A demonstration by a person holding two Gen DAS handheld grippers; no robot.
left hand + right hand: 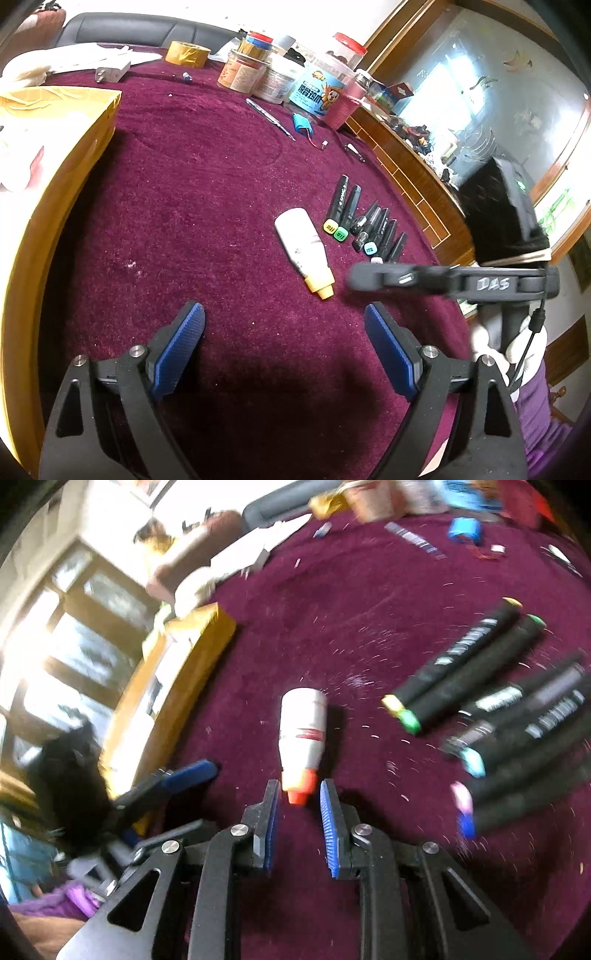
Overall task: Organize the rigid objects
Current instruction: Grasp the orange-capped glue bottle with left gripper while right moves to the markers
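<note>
The white bottle (303, 734) lies on its side at the centre of the frame on the maroon cloth (332, 609), orange cap just ahead of the right gripper (298, 802), whose jaws stand narrowly apart, gripping nothing; black markers (476, 668) lie in a row at right; the left gripper (284, 325) gapes wide over bare cloth at lower centre.

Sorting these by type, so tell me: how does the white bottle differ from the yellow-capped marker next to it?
The white bottle is fat and tapers to an orange cap, while the yellow-capped marker is slim and even along its length. The bottle's body is white; the marker's is black with pale lettering. The bottle lies alone, while the marker lies in a row of markers. Both lie flat on the maroon cloth.
</note>
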